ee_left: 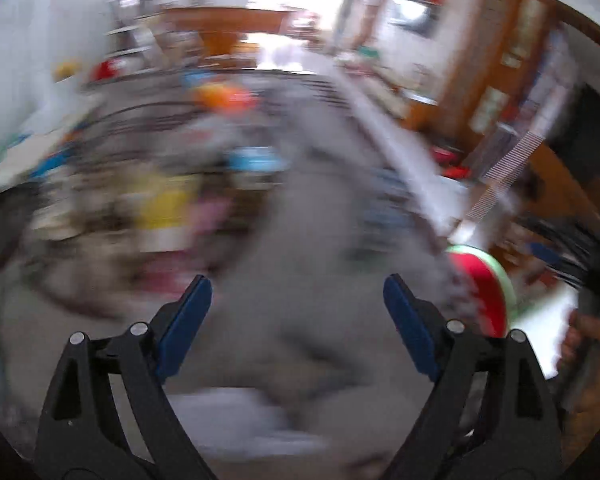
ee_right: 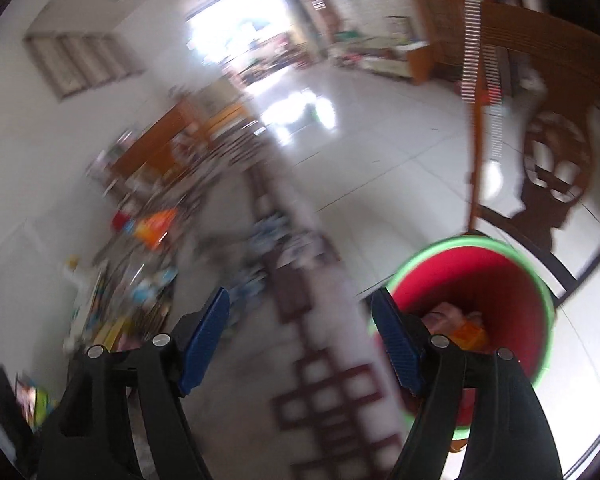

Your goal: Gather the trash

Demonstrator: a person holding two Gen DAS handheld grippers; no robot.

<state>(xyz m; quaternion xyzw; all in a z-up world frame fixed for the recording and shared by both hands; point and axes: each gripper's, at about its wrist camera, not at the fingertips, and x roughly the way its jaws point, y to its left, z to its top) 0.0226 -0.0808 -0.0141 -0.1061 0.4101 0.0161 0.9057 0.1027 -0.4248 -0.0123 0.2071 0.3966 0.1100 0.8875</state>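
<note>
Both views are smearing with motion blur. The left gripper (ee_left: 297, 306) is standing wide open with nothing between its blue pads (ee_left: 184, 324), hanging over a grey table (ee_left: 320, 216) whose far side, toward eleven o'clock, is crowded with colourful clutter too blurred to name. A red bin with a green rim (ee_left: 486, 292) is showing at three o'clock of that gripper, just off the table's edge. In the right wrist view, the right gripper (ee_right: 300, 338) is likewise gaping wide and carrying nothing. The bin (ee_right: 496, 280) is sitting at two o'clock, partly behind the right finger, on the pale tiled floor (ee_right: 380, 128), with pink and orange trash (ee_right: 460, 322) lying inside it.
</note>
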